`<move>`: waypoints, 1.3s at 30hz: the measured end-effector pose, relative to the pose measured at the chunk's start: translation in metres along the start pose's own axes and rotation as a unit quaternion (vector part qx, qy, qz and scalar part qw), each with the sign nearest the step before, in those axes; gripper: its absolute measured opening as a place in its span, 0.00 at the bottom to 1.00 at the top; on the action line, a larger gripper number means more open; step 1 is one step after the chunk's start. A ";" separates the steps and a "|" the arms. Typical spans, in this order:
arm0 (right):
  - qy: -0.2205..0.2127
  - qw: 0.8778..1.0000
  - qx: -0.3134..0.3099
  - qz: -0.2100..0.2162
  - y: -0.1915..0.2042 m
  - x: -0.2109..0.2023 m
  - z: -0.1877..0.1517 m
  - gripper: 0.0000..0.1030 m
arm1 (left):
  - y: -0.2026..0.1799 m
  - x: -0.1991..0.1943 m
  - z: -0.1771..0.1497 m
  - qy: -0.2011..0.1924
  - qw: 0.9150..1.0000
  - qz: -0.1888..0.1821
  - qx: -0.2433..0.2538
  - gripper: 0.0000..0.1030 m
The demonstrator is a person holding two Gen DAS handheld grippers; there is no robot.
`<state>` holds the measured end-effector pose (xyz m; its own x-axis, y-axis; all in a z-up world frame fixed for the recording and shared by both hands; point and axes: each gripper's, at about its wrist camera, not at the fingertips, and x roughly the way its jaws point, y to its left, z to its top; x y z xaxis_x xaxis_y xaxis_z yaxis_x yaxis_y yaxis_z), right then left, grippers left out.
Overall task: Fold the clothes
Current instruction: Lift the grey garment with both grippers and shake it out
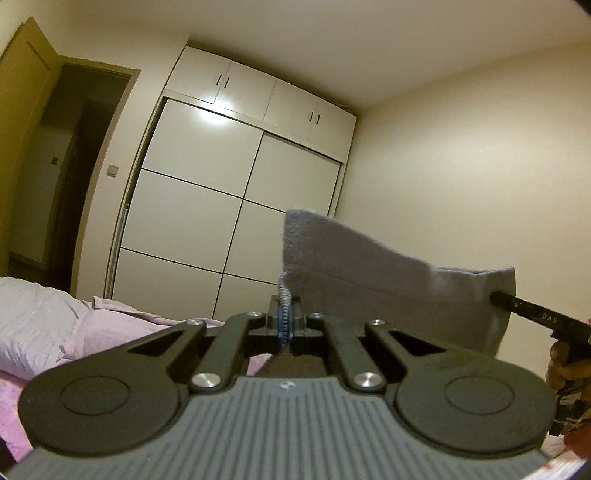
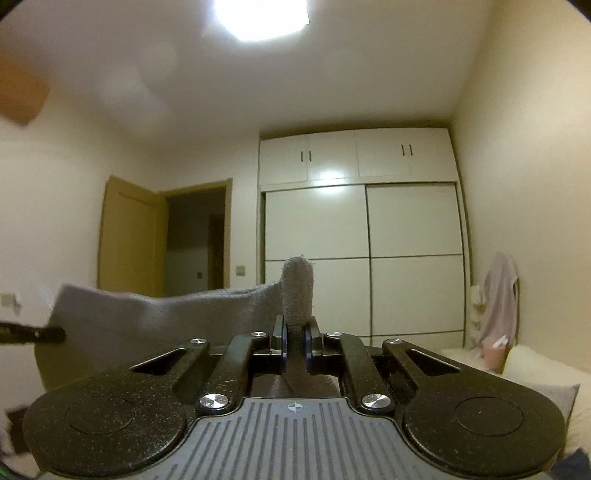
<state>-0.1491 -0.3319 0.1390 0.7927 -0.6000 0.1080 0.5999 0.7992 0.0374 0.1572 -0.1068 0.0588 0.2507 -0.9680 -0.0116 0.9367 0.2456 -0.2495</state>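
In the left wrist view, the left claw [image 1: 284, 328] was clenched on an edge of the grey garment [image 1: 388, 280], its blue pads pressed together over a ribbed hem that stuck up between them at lower centre. From there the cloth spread toward the right of the frame, held up in the air in front of the white wardrobe [image 1: 229, 192] and the plain wall. At the right edge of that view the right claw came in as a dark bar with its tip against the cloth's far corner, and part of a hand [image 1: 565, 365] gripping its handle showed just below. A bed [image 1: 55, 332] with pale pink bedding lay in the lower left, and an open doorway [image 1: 74, 184] stood dark in the upper left.

In the right wrist view, the right claw [image 2: 295, 343] was clenched on a bunched fold of the same garment, which rose upright between its pads in the centre. The cloth stretched from there to the left edge of the frame. A ceiling light [image 2: 262, 14] glared at top centre.
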 end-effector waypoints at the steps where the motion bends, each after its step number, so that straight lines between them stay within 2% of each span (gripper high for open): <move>1: -0.014 1.000 0.003 0.004 0.003 -0.013 0.007 0.04 | -0.013 -0.014 0.007 -0.008 1.000 0.002 0.008 0.00; 3: -0.045 0.999 -0.005 0.005 0.010 -0.042 0.015 0.04 | -0.037 -0.043 0.015 -0.042 0.998 0.002 0.044 0.00; 4: -0.044 0.999 -0.009 0.003 0.011 -0.050 0.014 0.04 | -0.049 -0.053 0.014 -0.057 0.996 0.012 0.067 0.00; 5: -0.027 1.000 0.000 0.000 0.009 -0.053 0.014 0.04 | -0.055 -0.058 0.014 -0.052 0.996 0.023 0.074 0.00; 7: -0.004 0.999 0.040 0.010 0.008 -0.063 0.018 0.04 | -0.058 -0.066 0.015 -0.023 0.999 0.022 0.039 0.00; 10: -0.032 0.999 0.000 0.025 0.027 -0.097 0.023 0.04 | -0.085 -0.096 0.011 -0.048 0.995 0.043 0.077 0.00; 16: -0.039 0.997 -0.004 0.069 0.043 -0.150 0.037 0.04 | -0.104 -0.156 0.012 -0.061 0.995 0.047 0.061 0.00; 20: -0.029 0.996 -0.008 0.084 0.052 -0.158 0.042 0.04 | -0.110 -0.178 0.015 -0.053 0.995 0.061 0.058 0.00; 23: -0.014 0.996 -0.004 0.084 0.054 -0.142 0.037 0.04 | -0.097 -0.167 0.025 -0.037 0.996 0.064 0.053 0.00; 27: 0.045 0.996 0.007 0.074 0.051 -0.078 0.004 0.04 | -0.059 -0.121 0.007 0.011 0.996 0.079 0.039 0.00; 31: 0.137 0.989 0.016 0.049 0.035 0.013 -0.070 0.04 | 0.002 -0.034 -0.048 0.089 0.991 0.100 -0.003 0.00; 36: 0.234 0.972 0.037 0.006 0.010 0.126 -0.187 0.04 | 0.084 0.085 -0.138 0.170 0.975 0.135 -0.039 0.00; 39: 0.278 0.959 0.042 -0.021 0.000 0.194 -0.255 0.04 | 0.135 0.159 -0.189 0.227 0.960 0.154 -0.054 0.01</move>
<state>0.0322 -0.4574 -0.0935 0.7177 -0.5386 -0.4414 0.6401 0.7599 0.1135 0.2773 -0.2371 -0.1602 0.3558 -0.7791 -0.5162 0.7985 0.5404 -0.2653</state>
